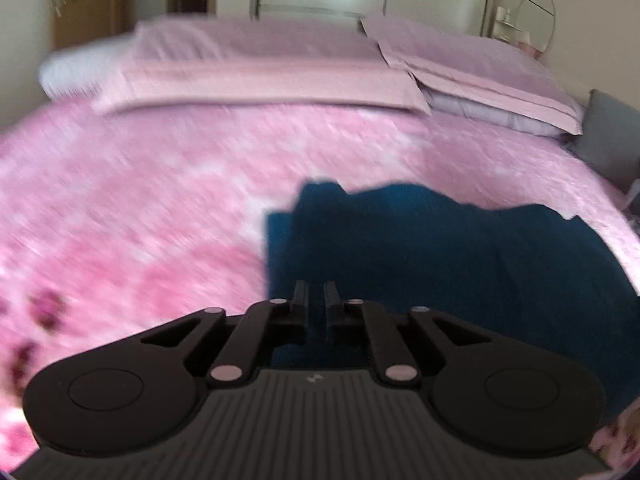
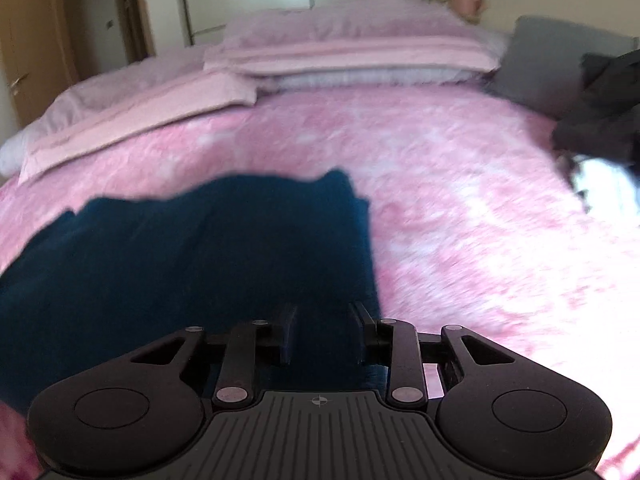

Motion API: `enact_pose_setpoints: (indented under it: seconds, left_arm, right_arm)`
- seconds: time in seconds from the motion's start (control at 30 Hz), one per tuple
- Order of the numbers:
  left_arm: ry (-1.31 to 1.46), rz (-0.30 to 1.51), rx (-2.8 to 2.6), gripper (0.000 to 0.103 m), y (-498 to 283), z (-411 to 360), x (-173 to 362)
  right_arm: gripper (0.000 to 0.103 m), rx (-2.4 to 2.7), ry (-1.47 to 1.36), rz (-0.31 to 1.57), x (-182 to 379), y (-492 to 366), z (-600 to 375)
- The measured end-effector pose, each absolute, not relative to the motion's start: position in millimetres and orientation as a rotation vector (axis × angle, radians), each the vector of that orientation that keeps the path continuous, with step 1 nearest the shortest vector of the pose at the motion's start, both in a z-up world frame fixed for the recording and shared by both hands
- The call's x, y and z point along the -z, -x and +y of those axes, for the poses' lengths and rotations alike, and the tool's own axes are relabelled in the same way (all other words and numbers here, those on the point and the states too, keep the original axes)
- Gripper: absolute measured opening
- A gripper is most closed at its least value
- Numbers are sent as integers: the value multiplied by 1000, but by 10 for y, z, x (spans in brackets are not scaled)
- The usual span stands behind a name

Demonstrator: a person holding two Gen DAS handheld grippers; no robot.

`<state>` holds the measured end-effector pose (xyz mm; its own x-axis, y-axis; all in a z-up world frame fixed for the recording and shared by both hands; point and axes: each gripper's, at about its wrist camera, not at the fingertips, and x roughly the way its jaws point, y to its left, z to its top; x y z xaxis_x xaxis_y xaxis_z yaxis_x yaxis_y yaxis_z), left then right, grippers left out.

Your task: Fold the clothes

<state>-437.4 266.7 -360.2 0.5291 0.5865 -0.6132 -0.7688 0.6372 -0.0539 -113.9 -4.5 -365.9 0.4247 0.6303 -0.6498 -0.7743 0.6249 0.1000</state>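
The dark teal garment (image 1: 400, 248) looks like soft matt cloth, the pink bedspread (image 1: 160, 184) fuzzy, both grippers matt black plastic

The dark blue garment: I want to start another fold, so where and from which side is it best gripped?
Probably at the near corners of the dark blue garment, coming in low from the near side. It lies flat on the pink bedspread with straight side edges, so a tool at each near corner, left tool and right tool, could carry that edge toward the pillows.
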Motion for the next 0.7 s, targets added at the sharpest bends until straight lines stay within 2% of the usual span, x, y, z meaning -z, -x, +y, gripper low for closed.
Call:
enact_pose_setpoints:
  seconds: [0.13, 0.27, 0.53, 0.7]
  left_arm:
    - [365, 614, -859, 7, 4648, 2489, 3608]
    - [434, 730, -907, 9, 4744, 2443, 3899]
    - [387, 704, -938, 10, 4777, 2064, 3520]
    - [380, 781, -909, 13, 4702, 1938, 3674]
  right_arm:
    - [32, -894, 193, 673, 3516, 1357, -301]
    - [32, -852, 262, 793, 3852, 1381, -293]
    - [32, -868, 205, 744, 3459, 1646, -452]
    - [32, -854, 283, 840, 3785, 1686, -438]
